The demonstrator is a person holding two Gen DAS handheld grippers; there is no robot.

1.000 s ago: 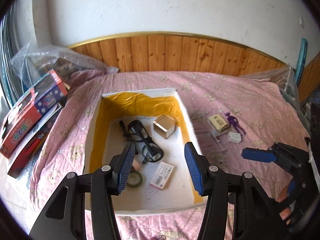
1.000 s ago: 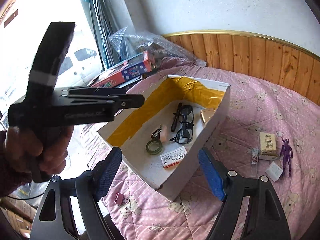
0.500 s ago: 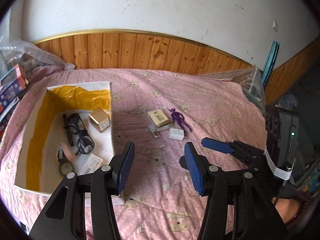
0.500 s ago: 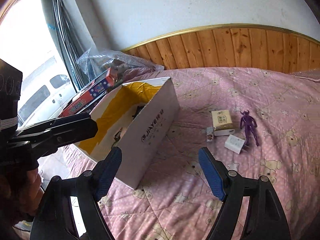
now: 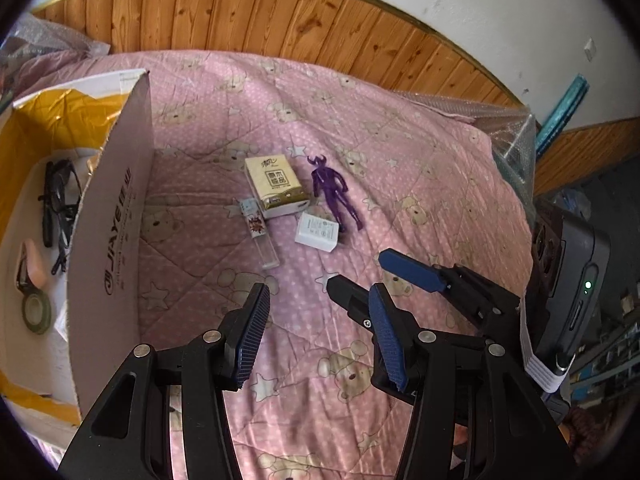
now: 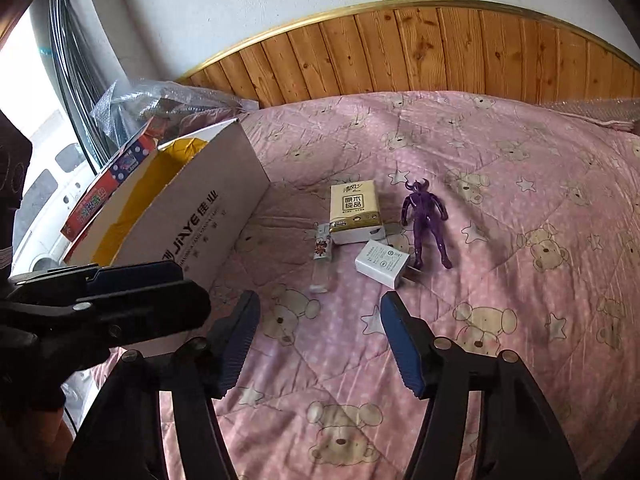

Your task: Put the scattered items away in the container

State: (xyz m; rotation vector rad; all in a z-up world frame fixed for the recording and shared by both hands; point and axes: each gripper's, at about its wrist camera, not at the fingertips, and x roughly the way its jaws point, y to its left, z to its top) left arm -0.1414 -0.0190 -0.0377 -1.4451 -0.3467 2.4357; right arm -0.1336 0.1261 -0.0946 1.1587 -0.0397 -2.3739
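Observation:
A white cardboard box [image 5: 116, 216] with yellow lining stands at the left on the pink quilt; it also shows in the right wrist view [image 6: 200, 216]. It holds black glasses [image 5: 60, 200], a tape roll [image 5: 37, 313] and a pink item. Right of it lie a tissue pack [image 5: 276, 188] [image 6: 354, 208], a purple figure [image 5: 334, 192] [image 6: 426, 220], a white charger [image 5: 318, 232] [image 6: 382, 263] and a small clear bottle [image 5: 262, 236] [image 6: 322, 260]. My left gripper [image 5: 316, 336] is open and empty, short of these items. My right gripper [image 6: 320, 340] is open and empty, just short of the charger and bottle.
A wooden headboard [image 6: 440, 52] runs behind the bed. Toy boxes [image 6: 116, 176] and bubble wrap [image 6: 160, 100] lie beyond the box at the left. More bubble wrap [image 5: 508, 128] sits at the bed's right edge. The bed edge is near at the right.
Both grippers have swung right, from over the box to face the loose items on the quilt, and come lower and closer to them. Both stayed open.

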